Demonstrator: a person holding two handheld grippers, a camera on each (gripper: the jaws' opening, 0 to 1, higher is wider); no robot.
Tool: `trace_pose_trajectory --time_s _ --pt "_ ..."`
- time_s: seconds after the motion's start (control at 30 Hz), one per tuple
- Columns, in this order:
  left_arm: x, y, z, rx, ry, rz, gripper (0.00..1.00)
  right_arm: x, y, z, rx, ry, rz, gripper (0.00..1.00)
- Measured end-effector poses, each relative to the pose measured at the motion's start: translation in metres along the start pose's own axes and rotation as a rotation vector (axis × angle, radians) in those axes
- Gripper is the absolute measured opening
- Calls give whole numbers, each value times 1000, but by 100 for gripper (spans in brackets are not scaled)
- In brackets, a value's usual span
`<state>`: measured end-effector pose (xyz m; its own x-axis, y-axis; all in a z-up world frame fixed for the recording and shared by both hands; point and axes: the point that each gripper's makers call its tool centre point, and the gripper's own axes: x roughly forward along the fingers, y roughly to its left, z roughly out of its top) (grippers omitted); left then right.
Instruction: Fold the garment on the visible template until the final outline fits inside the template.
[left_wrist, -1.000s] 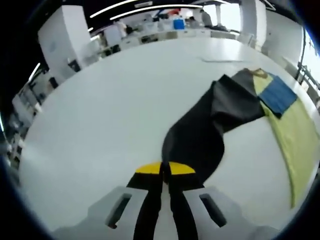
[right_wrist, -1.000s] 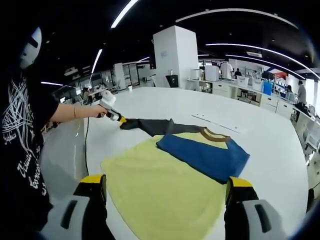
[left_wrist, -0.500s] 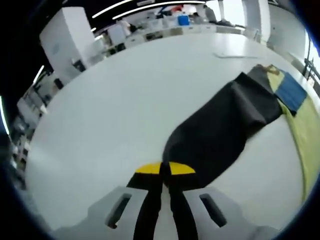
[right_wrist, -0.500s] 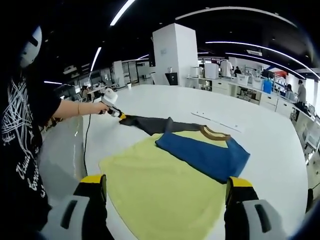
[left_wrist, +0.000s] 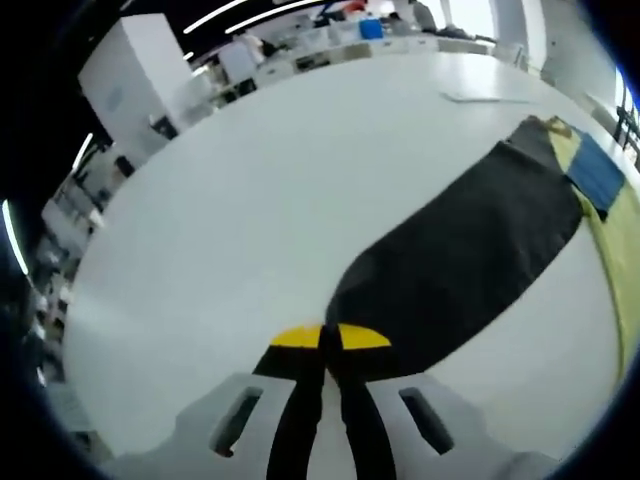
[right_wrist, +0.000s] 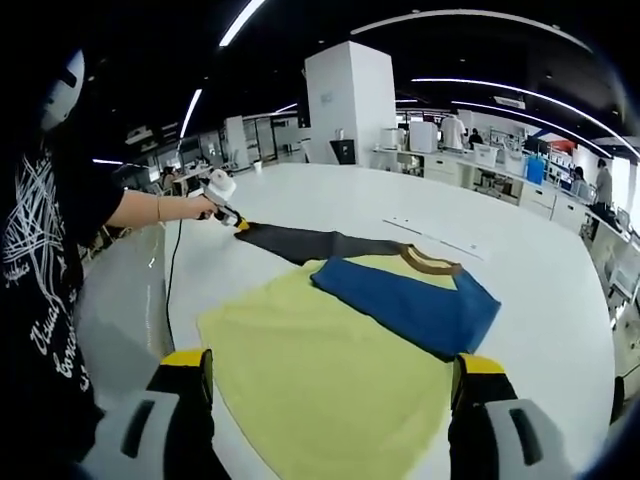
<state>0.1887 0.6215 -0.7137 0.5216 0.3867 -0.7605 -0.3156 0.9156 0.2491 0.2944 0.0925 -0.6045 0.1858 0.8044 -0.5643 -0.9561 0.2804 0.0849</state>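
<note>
The black sleeve (left_wrist: 470, 255) now lies stretched flat, pinched by the left gripper (left_wrist: 330, 345); the right gripper (right_wrist: 330, 400) hovers spread.

White table (right_wrist: 300, 190); white pillar (right_wrist: 349, 105) behind; benches (right_wrist: 470, 175) with clutter, possibly lab gear; ceiling strip lights (right_wrist: 245, 22).

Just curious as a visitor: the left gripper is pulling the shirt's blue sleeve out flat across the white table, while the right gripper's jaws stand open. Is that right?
Not quite. The sleeve clamped in the left gripper is the dark grey sleeve, not the blue sleeve, which lies folded across the yellow shirt. The left gripper view shows this. The right gripper is open above the table.
</note>
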Motion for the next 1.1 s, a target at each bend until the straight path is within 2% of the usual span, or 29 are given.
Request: trace_pose_trajectory --time_s 0.13,0.33,0.43,0.53,0.57,0.67,0.73,1.1 --pt "0 2 -3 -63 -2 -9 1 -1 0 1 -2 0 -5 100" --pt "0 2 -3 -42 -2 -1 3 -1 1 0 0 1 -5 100" --pt "-4 3 1 -35 -34 6 9 0 1 0 -2 5 -7 100" --pt "-9 3 4 -52 -55 3 19 1 1 -1 -3 9 -10 100" --pt "-10 1 4 -89 -64 -8 20 1 1 -1 -3 9 -10 100" --pt "-13 2 0 -106 -56 -12 22 1 2 -1 -2 8 -10 100" --pt "-17 -5 -3 -195 -70 -34 25 1 3 1 -5 2 -9 100" --pt "-29 -14 -11 -255 -82 -14 24 -5 1 0 -3 -5 -21 100"
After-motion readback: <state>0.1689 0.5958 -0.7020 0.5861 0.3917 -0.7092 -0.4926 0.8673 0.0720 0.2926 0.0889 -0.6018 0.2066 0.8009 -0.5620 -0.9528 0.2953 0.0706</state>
